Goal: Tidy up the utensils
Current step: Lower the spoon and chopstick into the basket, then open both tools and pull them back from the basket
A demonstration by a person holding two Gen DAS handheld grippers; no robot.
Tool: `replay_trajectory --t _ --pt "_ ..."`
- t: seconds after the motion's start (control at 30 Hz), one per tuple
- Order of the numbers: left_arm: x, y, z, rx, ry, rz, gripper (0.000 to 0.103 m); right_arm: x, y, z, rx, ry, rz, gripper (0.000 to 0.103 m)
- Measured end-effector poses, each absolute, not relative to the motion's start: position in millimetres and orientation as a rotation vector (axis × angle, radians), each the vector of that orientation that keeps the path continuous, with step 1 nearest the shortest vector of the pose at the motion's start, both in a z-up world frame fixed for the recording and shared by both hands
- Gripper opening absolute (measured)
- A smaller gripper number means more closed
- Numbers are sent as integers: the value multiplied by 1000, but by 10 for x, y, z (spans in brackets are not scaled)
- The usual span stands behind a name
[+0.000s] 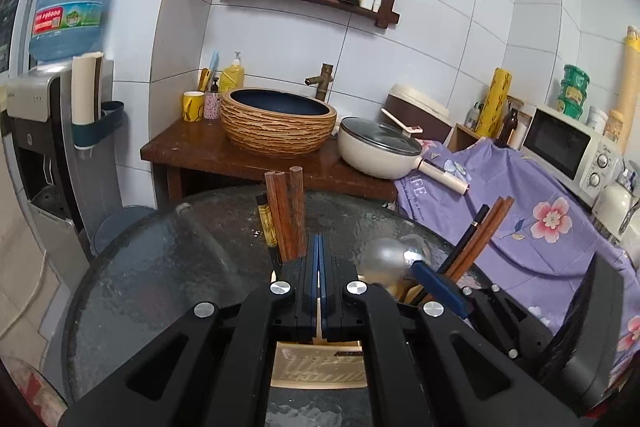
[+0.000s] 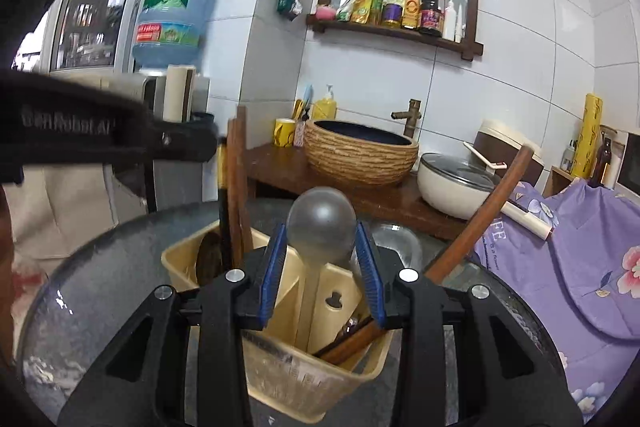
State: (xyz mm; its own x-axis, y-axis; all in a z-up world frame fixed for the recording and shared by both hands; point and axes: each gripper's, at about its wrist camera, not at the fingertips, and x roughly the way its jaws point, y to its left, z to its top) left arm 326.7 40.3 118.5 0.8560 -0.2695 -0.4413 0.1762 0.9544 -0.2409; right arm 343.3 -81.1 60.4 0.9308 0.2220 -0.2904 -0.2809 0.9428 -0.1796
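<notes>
- On the round glass tabletop [image 2: 100,279] stands a beige utensil holder [image 2: 280,359] with several compartments, seen from just above in the right wrist view.
- Right hand-held gripper [image 2: 322,247] pinches a translucent spoon [image 2: 321,219] by its bowl, the blue pads pressed on either side; the spoon's handle runs down into the middle of the holder.
- Left hand-held gripper [image 1: 319,247] has its blue pads pressed together with nothing visible between them, and it hangs just over the holder's rim [image 1: 318,367].
- Dark wooden chopsticks [image 1: 286,215] stand upright in a far compartment, just beyond the left fingertips, beside a black and gold chopstick [image 1: 266,223].
- A second bundle of brown chopsticks [image 2: 480,215] leans out to the right from the near right compartment.
- A flat dark wooden utensil [image 2: 209,259] sits in the left compartment.
- A clear spoon [image 2: 396,239] lies on the glass behind the holder; whether it touches the holder I cannot tell.
- Behind the tabletop, a woven-look basin [image 1: 276,123] and a cream lidded pan [image 1: 378,147] sit on a wooden counter.
</notes>
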Motion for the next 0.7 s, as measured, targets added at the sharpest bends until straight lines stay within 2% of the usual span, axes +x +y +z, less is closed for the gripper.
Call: replay_trajectory --t 0.07,0.17,0.2,0.23,0.3,0.33,0.4,0.53,0.6,0.7 --pt "3204 425 1157 -199 484 -229 7 3388 -807 548 -241 258 255 38" --pt "3054 510 1122 -221 451 -204 39 3301 -840 543 -240 239 260 51" --pt "2971 564 1103 -235 436 -196 46 3226 -869 557 -234 215 260 56" --pt "2917 591 1091 -241 429 -190 48 3179 -889 576 -231 202 263 56" --pt "2756 661 1049 -235 405 -164 65 3056 -940 598 -223 194 270 59" --pt "2694 686 1029 -231 395 -152 69 2994 -974 602 -215 194 270 60" --pt "2534 739 966 -226 378 -133 83 2848 -1071 594 -195 201 268 77" --pt "2170 845 743 -207 363 -100 97 2556 -1303 519 -136 239 263 83" --pt "2015 857 638 -184 364 -87 97 2413 -1416 464 -109 274 270 90" --pt "1771 868 476 -164 377 -69 97 2129 -1614 369 -35 297 286 92"
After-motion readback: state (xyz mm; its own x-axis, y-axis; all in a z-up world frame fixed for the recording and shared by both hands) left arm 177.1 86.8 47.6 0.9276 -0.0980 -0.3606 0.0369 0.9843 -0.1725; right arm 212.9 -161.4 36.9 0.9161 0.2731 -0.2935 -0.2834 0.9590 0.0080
